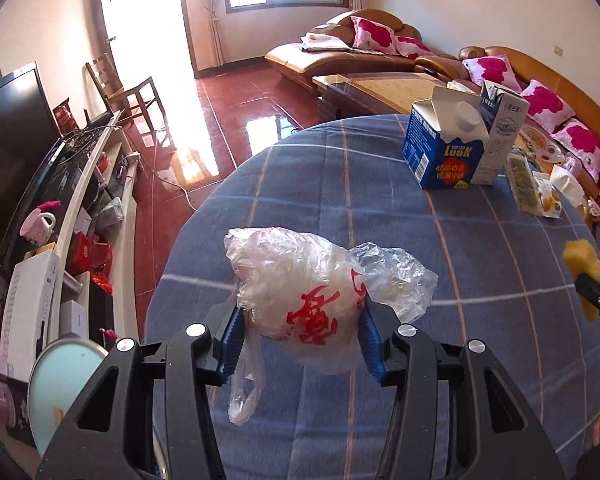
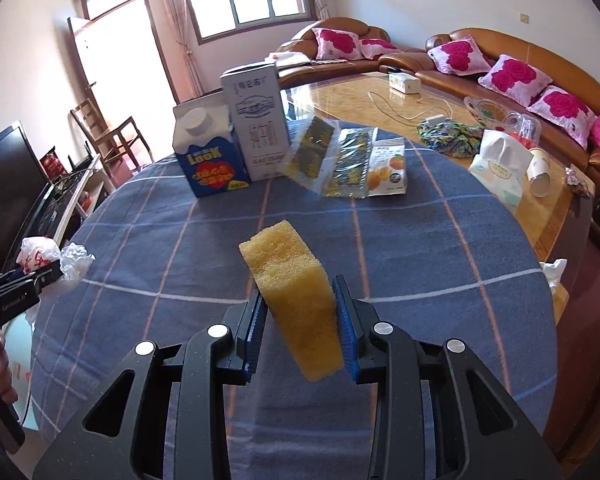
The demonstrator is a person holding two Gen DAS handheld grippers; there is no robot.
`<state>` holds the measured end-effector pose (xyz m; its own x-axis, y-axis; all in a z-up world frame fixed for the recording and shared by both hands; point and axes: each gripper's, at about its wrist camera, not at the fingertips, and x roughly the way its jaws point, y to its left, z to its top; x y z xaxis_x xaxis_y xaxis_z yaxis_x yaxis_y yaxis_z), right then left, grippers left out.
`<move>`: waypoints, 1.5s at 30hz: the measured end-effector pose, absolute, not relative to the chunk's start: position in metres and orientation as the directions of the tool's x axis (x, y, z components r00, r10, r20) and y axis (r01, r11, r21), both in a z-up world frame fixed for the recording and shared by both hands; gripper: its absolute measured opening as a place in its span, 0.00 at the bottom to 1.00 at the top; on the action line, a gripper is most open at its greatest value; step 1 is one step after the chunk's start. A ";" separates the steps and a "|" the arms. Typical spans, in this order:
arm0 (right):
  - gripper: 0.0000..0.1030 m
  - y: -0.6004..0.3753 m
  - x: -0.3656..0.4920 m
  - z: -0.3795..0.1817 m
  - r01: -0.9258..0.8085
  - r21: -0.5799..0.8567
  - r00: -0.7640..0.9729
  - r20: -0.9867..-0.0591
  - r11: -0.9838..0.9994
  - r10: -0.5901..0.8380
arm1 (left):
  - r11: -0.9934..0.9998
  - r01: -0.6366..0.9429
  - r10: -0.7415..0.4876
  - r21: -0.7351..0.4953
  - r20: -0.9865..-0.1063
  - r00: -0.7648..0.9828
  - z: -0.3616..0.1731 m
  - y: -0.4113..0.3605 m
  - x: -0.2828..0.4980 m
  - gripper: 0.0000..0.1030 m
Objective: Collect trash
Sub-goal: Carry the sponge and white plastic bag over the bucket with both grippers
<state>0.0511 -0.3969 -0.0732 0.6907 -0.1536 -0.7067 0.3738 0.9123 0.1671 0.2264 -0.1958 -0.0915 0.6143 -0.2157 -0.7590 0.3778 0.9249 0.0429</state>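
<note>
Crinkled plastic bag (image 1: 312, 304) clamped in left tool (image 1: 300, 340) over the desk's (image 1: 480, 280) left edge; yellow sponge (image 2: 296, 300) clamped in right tool (image 2: 300, 332) — cartons (image 2: 236, 144) and wrappers (image 2: 340, 160) lie ahead at the far edge, nearer the right.

Your right gripper (image 2: 300, 330) pinches a yellow sponge (image 2: 294, 300) between its blue pads (image 2: 346, 326), the sponge tilted toward eleven o'clock above the blue checked tablecloth (image 2: 420, 248). At nine o'clock your left gripper (image 2: 46, 274) grips a crumpled plastic bag (image 2: 40, 256) with red print at the table's edge. Toward twelve o'clock a blue carton (image 2: 208, 152) and a white carton (image 2: 258, 124) stand touching, with three snack packets (image 2: 348, 162) just beside them toward one o'clock.
</note>
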 end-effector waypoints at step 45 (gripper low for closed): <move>0.32 -0.172 0.032 -0.053 0.027 0.141 0.737 -0.671 0.990 0.076 | 0.996 0.080 -0.039 0.025 -0.705 0.708 -0.084 0.019 0.094 0.48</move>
